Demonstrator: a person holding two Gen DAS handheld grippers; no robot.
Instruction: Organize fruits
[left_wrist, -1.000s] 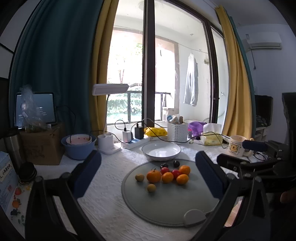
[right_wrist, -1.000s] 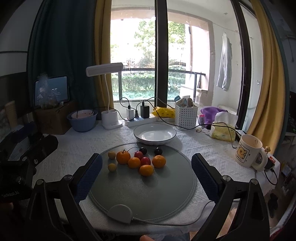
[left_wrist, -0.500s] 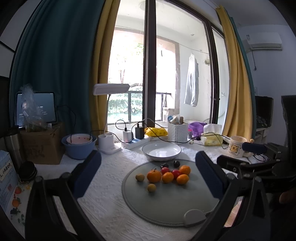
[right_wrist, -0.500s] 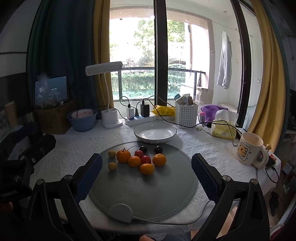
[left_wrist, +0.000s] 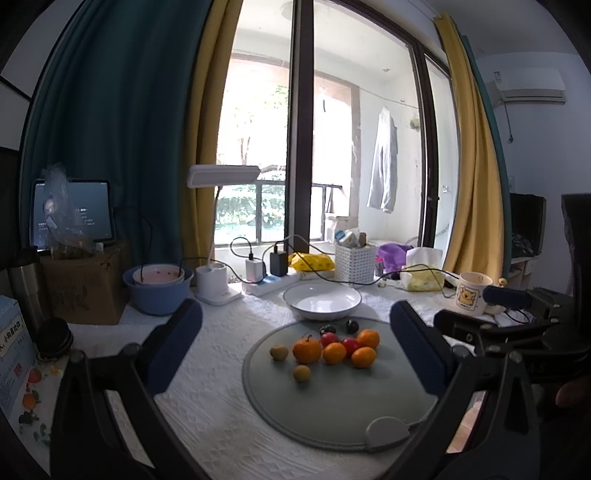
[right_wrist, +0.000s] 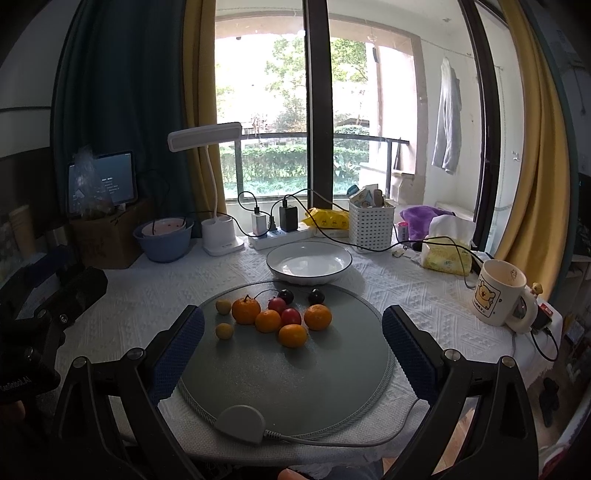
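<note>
Several fruits lie on a round grey mat (right_wrist: 288, 373) (left_wrist: 332, 402): oranges (right_wrist: 246, 311) (left_wrist: 306, 350), red cherry tomatoes (right_wrist: 291, 316) (left_wrist: 330, 338), two dark cherries (right_wrist: 285, 294) (left_wrist: 351, 326) and two small yellow-brown fruits (right_wrist: 224, 331) (left_wrist: 301, 373). An empty white plate (right_wrist: 309, 263) (left_wrist: 322, 300) stands just behind the mat. My left gripper (left_wrist: 295, 354) is open and empty, above the mat's near left. My right gripper (right_wrist: 291, 343) is open and empty, above the mat's near edge; it also shows at the right of the left wrist view (left_wrist: 502, 295).
Along the back stand a blue bowl (right_wrist: 164, 242), a white desk lamp (right_wrist: 221, 236), a power strip with chargers (right_wrist: 280, 230), a white basket (right_wrist: 370, 221), a tissue pack (right_wrist: 447, 254) and a bear mug (right_wrist: 496, 295). A cable runs from the mat's controller (right_wrist: 240, 421) over the front edge.
Both views have shifted very slightly; the grippers stay open and nothing on the table has moved.
</note>
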